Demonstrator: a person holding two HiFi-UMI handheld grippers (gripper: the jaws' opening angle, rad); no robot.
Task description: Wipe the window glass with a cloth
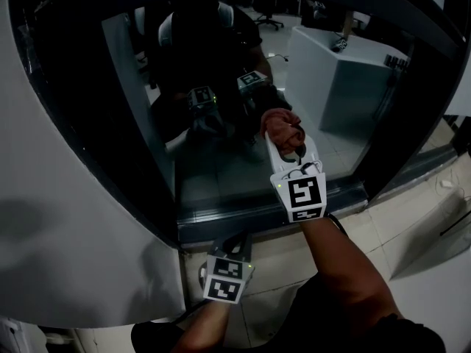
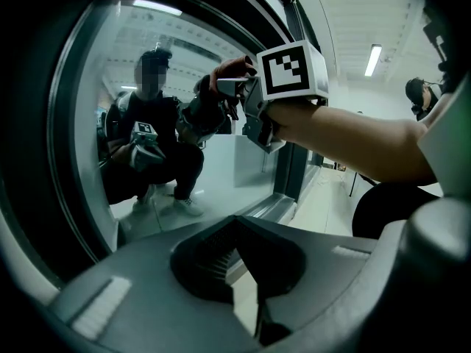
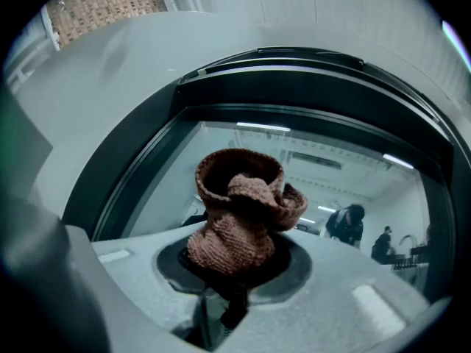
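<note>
right gripper jaws clamped on a bunched reddish-brown knitted cloth, the wad standing out beyond the jaw tips; cloth sits against the lower middle of the window glass, meeting its own reflection there. left gripper held low, below the sill, well apart from the glass; its jaws are together at the tips with nothing between them, only pale floor seen past them in the left gripper view. glass is set in a wide dark frame that curves round, inside a pale grey curved panel. light tiled floor to the right. the glass mirrors a crouching person in dark clothes with both grippers, plus ceiling strip lights and a white block-shaped unit. bare right forearm reaches up from bottom right and crosses the left gripper view, marker cube facing the camera. small dark figures show far off at the right edge of the glass in the right gripper view
</note>
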